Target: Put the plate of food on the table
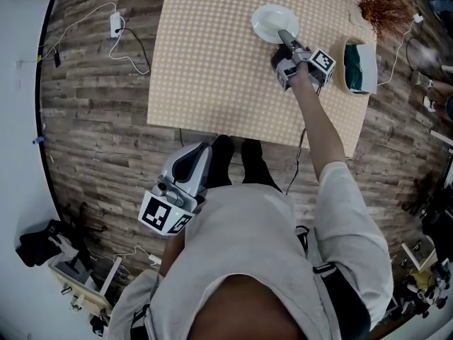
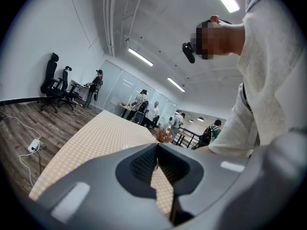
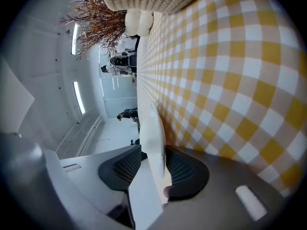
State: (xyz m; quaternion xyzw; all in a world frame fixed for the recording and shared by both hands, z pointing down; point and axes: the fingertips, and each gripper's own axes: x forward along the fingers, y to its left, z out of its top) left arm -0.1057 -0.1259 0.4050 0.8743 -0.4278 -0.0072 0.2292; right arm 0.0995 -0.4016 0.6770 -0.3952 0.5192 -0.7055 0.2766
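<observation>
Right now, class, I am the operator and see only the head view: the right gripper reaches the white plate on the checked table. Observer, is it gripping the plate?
Observer: No. In the right gripper view the rim of the plate stands between the jaws of the right gripper, but the jaws are apart and not pressing it.
Operator: And the left gripper, down by my waist?
Observer: The left gripper view shows the left gripper with its jaws together and nothing between them.
</observation>
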